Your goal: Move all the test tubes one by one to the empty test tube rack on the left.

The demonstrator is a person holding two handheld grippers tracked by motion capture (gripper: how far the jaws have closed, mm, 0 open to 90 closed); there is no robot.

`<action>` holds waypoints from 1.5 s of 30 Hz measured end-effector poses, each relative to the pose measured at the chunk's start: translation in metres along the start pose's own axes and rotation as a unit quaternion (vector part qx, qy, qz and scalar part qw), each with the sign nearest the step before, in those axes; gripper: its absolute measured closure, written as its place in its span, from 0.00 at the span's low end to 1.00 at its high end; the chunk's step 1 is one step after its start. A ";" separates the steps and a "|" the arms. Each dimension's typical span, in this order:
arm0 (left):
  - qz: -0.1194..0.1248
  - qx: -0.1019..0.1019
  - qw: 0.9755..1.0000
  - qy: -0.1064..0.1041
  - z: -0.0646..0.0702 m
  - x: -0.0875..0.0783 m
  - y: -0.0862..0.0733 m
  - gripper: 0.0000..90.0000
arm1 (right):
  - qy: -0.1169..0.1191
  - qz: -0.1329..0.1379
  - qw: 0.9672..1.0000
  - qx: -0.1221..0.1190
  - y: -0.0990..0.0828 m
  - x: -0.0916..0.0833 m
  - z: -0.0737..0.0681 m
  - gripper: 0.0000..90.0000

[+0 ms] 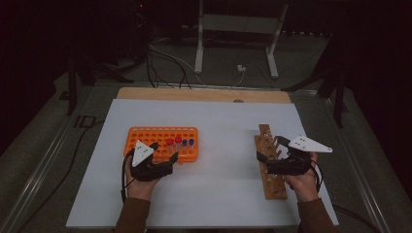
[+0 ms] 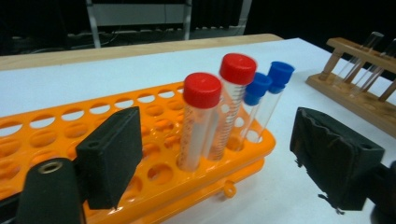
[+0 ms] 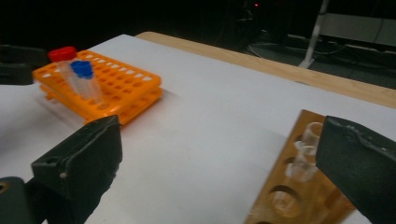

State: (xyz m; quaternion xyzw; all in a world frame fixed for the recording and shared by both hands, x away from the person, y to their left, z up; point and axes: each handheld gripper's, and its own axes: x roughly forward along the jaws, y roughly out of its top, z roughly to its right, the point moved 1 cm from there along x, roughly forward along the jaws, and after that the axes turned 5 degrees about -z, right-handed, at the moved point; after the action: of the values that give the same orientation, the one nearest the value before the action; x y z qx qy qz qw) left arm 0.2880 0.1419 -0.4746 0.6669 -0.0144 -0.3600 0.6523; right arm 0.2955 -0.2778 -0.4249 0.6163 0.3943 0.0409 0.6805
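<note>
An orange tube rack (image 1: 155, 136) lies left of centre on the white sheet. At its right end stand two red-capped tubes (image 2: 201, 91) and two blue-capped tubes (image 2: 280, 73). My left gripper (image 1: 164, 151) is at the rack's front right corner, open. In the left gripper view its jaws stand wide on either side of the nearest red-capped tube (image 2: 194, 130), and the pads (image 2: 109, 156) are clear of it. My right gripper (image 3: 219, 163) is open over the left side of a wooden rack (image 1: 272, 179) that holds several clear glass tubes (image 3: 303, 154). Nothing is between its jaws.
The white sheet (image 1: 218, 194) covers most of a wooden table (image 1: 204, 93). Most of the orange rack's holes (image 2: 60, 135) have nothing in them. Beyond the table's far edge are a metal stand (image 1: 235, 29) and cables (image 1: 165, 63) on a dark floor.
</note>
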 end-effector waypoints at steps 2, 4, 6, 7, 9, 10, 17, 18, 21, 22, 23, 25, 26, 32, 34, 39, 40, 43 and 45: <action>0.001 0.007 1.000 0.001 0.002 0.000 0.000 0.18 | -0.007 -0.002 1.000 0.003 0.001 0.001 0.005 0.01; 0.002 0.012 1.000 0.004 0.003 -0.001 0.001 0.16 | -0.012 -0.004 1.000 0.007 0.002 0.002 0.010 0.01; 0.005 0.010 1.000 0.002 0.002 -0.002 0.001 0.13 | -0.018 -0.007 1.000 0.009 0.003 0.005 0.015 0.01; 0.005 0.010 1.000 0.001 0.002 -0.002 0.001 0.12 | -0.021 -0.010 1.000 0.012 0.003 0.006 0.018 0.01; 0.008 0.011 1.000 -0.009 0.002 -0.002 0.001 0.07 | -0.027 -0.015 0.999 0.015 0.002 0.010 0.023 0.01; 0.010 0.014 1.000 -0.009 0.002 -0.003 0.001 0.06 | -0.028 -0.018 0.999 0.018 0.001 0.012 0.026 0.01; 0.008 0.018 1.000 -0.010 0.003 -0.002 0.002 0.00 | -0.045 -0.039 0.998 0.030 -0.002 0.023 0.042 0.08; 0.008 0.017 1.000 -0.010 0.003 -0.001 0.002 0.00 | -0.049 -0.046 0.997 0.032 -0.003 0.025 0.044 0.10; 0.006 0.017 1.000 -0.009 0.003 -0.001 0.001 0.00 | -0.058 -0.061 0.996 0.041 -0.005 0.031 0.049 0.18; 0.005 0.017 1.000 -0.010 0.003 -0.001 0.001 0.00 | -0.059 -0.065 0.995 0.042 -0.006 0.032 0.051 0.21; 0.004 0.018 1.000 -0.010 0.003 -0.001 0.001 0.00 | -0.060 -0.068 0.995 0.044 -0.007 0.034 0.052 0.26; 0.005 0.017 1.000 -0.010 0.003 -0.001 0.001 0.00 | -0.064 -0.075 0.994 0.042 -0.008 0.036 0.053 0.37; 0.004 0.018 1.000 -0.010 0.003 -0.001 0.001 0.00 | -0.066 -0.075 0.994 0.041 -0.009 0.036 0.053 0.43; 0.003 0.016 1.000 -0.011 0.004 0.000 0.001 0.01 | -0.078 -0.080 0.994 0.021 -0.014 0.039 0.049 0.65; 0.003 0.016 1.000 -0.011 0.004 0.000 0.000 0.01 | -0.080 -0.080 0.993 0.015 -0.015 0.040 0.048 0.71; 0.001 0.018 1.000 -0.012 0.005 0.001 0.000 0.01 | -0.080 -0.079 0.994 0.013 -0.016 0.042 0.047 0.78; 0.001 0.018 1.000 -0.012 0.005 0.001 0.000 0.01 | -0.080 -0.078 0.994 0.011 -0.016 0.042 0.047 0.79; -0.001 0.017 1.000 -0.012 0.005 0.001 0.000 0.01 | -0.078 -0.077 0.994 0.010 -0.016 0.043 0.046 0.82; 0.000 0.018 1.000 -0.013 0.005 0.001 0.000 0.01 | -0.079 -0.077 0.994 0.005 -0.017 0.043 0.045 0.83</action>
State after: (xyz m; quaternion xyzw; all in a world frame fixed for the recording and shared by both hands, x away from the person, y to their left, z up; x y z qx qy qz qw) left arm 0.2863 0.1368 -0.4749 0.6737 -0.0289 -0.3683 0.6401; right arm 0.3444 -0.2947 -0.4636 0.5888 0.3861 -0.0620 0.7074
